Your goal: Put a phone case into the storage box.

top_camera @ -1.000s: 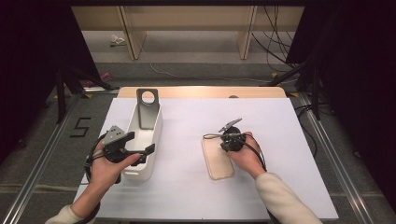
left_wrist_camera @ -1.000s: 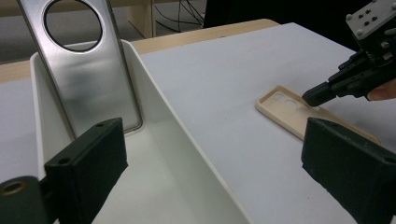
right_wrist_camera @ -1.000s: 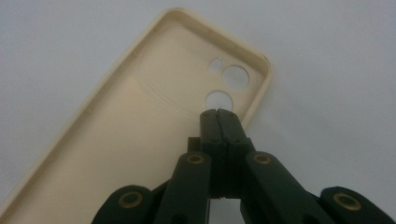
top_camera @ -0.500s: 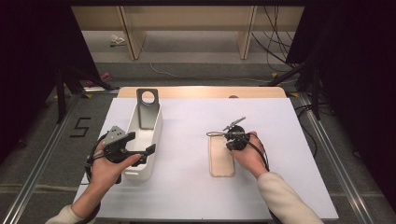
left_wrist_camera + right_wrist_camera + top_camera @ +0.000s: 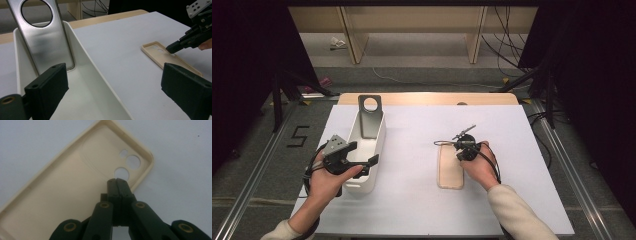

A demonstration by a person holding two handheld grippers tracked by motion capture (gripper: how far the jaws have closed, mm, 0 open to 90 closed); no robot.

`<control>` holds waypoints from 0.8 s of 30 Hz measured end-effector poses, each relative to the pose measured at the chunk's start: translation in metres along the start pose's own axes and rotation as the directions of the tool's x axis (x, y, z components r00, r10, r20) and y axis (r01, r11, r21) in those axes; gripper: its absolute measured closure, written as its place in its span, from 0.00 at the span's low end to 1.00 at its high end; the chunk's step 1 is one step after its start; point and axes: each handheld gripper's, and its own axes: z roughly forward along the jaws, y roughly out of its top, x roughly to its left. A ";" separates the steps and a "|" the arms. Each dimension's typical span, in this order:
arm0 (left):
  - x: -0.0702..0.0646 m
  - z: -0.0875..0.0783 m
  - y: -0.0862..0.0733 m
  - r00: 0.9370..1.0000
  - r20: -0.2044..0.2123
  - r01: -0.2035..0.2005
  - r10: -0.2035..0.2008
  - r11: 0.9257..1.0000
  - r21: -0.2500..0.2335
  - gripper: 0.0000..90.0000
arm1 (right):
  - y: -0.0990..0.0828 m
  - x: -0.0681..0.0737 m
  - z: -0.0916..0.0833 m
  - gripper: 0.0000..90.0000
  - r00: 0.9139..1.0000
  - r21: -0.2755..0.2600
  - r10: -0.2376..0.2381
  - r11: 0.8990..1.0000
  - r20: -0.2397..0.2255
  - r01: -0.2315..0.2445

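Observation:
A beige phone case (image 5: 449, 169) lies open side up on the white table, its camera holes (image 5: 127, 165) at the far end. My right gripper (image 5: 458, 149) is shut, with nothing between the jaws. Its tips (image 5: 116, 181) rest at the case's inner face just by the holes. From the left gripper view the same case (image 5: 160, 53) shows with the right gripper (image 5: 172, 47) on its far end. My left gripper (image 5: 117, 95) stands open, straddling the near right wall of the white bin (image 5: 100, 75). In the high view the left gripper (image 5: 362, 154) is at the bin's near end.
A white oblong bin (image 5: 379, 142) stands at the table's left. A steel plate with a round hole (image 5: 370, 114) leans up at its far end (image 5: 45, 37). Cables and wooden legs lie on the floor beyond the table's far edge (image 5: 427, 98).
The phone case has swung from a slight tilt to lie straight, and the right gripper has turned a little over its far end. The left gripper has kept still.

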 end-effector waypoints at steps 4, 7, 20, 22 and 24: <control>0.000 0.000 0.000 1.000 0.000 0.000 0.000 1.000 0.000 0.08 | -0.001 -0.002 -0.001 1.00 1.000 0.004 0.004 1.000 0.001 -0.004; 0.000 0.000 0.000 1.000 0.000 0.000 0.000 1.000 0.001 0.08 | -0.002 -0.003 -0.001 1.00 1.000 0.005 0.009 1.000 -0.002 -0.009; 0.000 0.001 -0.001 1.000 0.006 -0.002 0.002 1.000 0.001 0.08 | -0.004 -0.005 -0.006 0.86 0.998 -0.049 -0.060 0.997 -0.018 0.059; 0.000 0.001 -0.001 1.000 0.007 -0.002 0.002 1.000 0.001 0.08 | -0.004 -0.005 -0.010 0.77 0.994 -0.074 -0.105 0.992 -0.007 0.104; -0.001 0.001 -0.001 1.000 0.008 -0.003 0.003 1.000 0.002 0.08 | -0.004 -0.005 -0.014 0.69 0.991 -0.084 -0.134 0.988 -0.003 0.133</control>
